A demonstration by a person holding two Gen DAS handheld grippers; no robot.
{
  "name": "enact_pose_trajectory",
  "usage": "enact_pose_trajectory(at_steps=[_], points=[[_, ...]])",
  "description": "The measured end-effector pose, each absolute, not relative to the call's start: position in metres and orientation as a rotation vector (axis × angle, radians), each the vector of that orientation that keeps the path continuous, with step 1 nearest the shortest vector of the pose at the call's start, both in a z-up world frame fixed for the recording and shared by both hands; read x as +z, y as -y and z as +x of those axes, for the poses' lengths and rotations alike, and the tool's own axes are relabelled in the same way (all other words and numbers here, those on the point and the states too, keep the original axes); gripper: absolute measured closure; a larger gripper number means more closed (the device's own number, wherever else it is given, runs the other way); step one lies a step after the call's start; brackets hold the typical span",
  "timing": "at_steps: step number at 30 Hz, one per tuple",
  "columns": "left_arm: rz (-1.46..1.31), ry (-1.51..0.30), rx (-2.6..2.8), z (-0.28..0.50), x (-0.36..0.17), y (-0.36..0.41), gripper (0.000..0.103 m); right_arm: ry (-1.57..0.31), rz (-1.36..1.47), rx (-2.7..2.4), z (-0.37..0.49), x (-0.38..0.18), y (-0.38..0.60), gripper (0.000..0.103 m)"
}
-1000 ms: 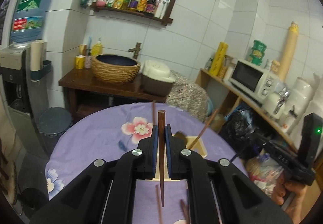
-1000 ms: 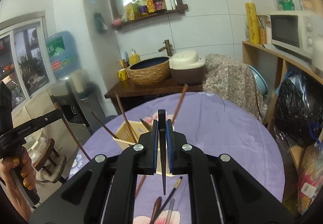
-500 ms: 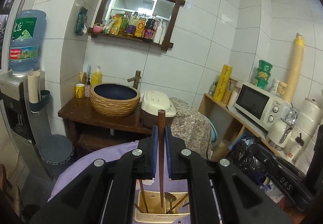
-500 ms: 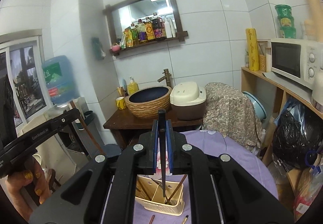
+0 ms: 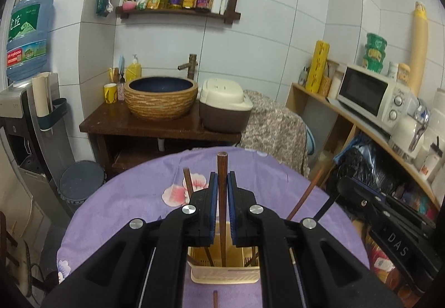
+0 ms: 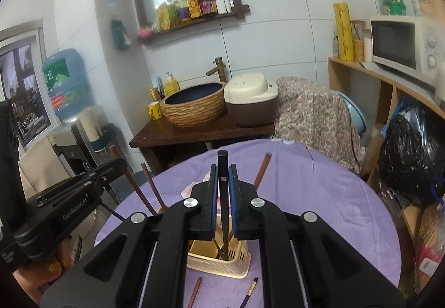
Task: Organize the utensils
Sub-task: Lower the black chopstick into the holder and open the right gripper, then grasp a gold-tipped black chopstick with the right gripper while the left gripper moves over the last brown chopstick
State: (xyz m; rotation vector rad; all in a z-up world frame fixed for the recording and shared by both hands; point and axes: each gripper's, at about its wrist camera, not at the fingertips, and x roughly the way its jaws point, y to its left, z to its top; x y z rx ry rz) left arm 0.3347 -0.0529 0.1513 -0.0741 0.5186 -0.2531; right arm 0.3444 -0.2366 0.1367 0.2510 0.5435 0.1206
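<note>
A cream slotted utensil holder (image 5: 225,269) stands on the round purple table (image 5: 125,202) and has several utensils upright in it. My left gripper (image 5: 222,178) is shut on a brown wooden chopstick (image 5: 221,169) held upright, with its lower end down inside the holder. My right gripper (image 6: 223,171) is shut on a dark chopstick (image 6: 223,166), also upright with its tip inside the holder (image 6: 219,260). Each gripper shows in the other's view, at the right (image 5: 389,227) and at the left (image 6: 69,205).
Loose utensils lie on the cloth in front of the holder: a brown stick (image 6: 194,291) and a dark one with a gold band (image 6: 250,290). Beyond the table are a wooden washstand with a basin (image 5: 161,99), a rice cooker (image 5: 225,110) and a shelf with a microwave (image 5: 370,96).
Both grippers have tilted down and lowered their chopsticks into the holder; half a second ago the tips hung just above its rim. The table fills more of both views now.
</note>
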Motion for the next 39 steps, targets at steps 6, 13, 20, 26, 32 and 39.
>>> enact_pose_trajectory(at_steps=[6, 13, 20, 26, 32, 39], points=[[-0.050, -0.568, -0.265, 0.340, 0.127, 0.059, 0.095, -0.572, 0.262, 0.126, 0.347, 0.116, 0.235, 0.095], [-0.023, -0.562, -0.287, 0.331, 0.121, 0.060, 0.095, -0.543, 0.248, 0.121, 0.341, 0.111, 0.235, 0.091], [0.022, -0.491, -0.307, 0.303, 0.130, 0.061, 0.063, -0.482, 0.273, 0.132, 0.328, 0.112, 0.241, 0.044], [0.000, -0.460, -0.334, 0.270, 0.130, 0.048, 0.035, -0.443, 0.247, 0.092, 0.301, 0.117, 0.247, 0.038], [0.006, -0.449, -0.301, 0.232, 0.115, 0.033, 0.010, -0.490, 0.225, 0.070, 0.266, 0.101, 0.249, 0.037], [0.039, -0.519, -0.238, 0.211, 0.066, 0.015, 0.005, -0.582, 0.181, 0.040, 0.233, 0.057, 0.245, 0.037]])
